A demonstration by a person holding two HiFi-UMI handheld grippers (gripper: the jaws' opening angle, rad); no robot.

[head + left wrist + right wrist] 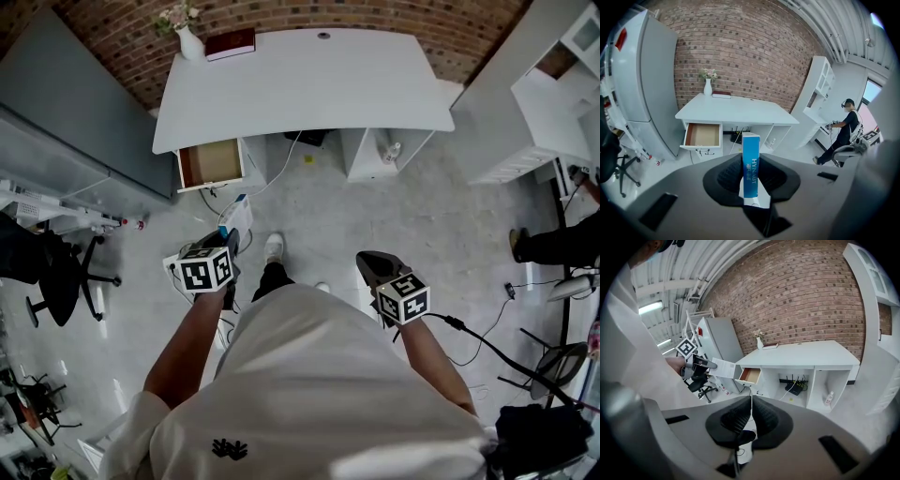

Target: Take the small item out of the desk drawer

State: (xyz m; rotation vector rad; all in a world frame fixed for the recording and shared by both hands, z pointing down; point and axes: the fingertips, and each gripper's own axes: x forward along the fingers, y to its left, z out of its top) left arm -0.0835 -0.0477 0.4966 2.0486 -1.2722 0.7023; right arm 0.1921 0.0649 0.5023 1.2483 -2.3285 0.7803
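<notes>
Extraction looks done: slim blue-and-white cardboard box (750, 159) clamped in left gripper (751, 183), well apart from open white desk drawer (701, 135); right gripper (750, 422) closed, empty.

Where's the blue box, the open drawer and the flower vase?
Box (750, 161), left gripper view, its blue side.
Drawer (701, 135), left gripper view, its bare bottom.
Vase (708, 87), left gripper view, its white belly.

A white vase (188, 42) stands just beside a dark red book (230, 43).
</notes>
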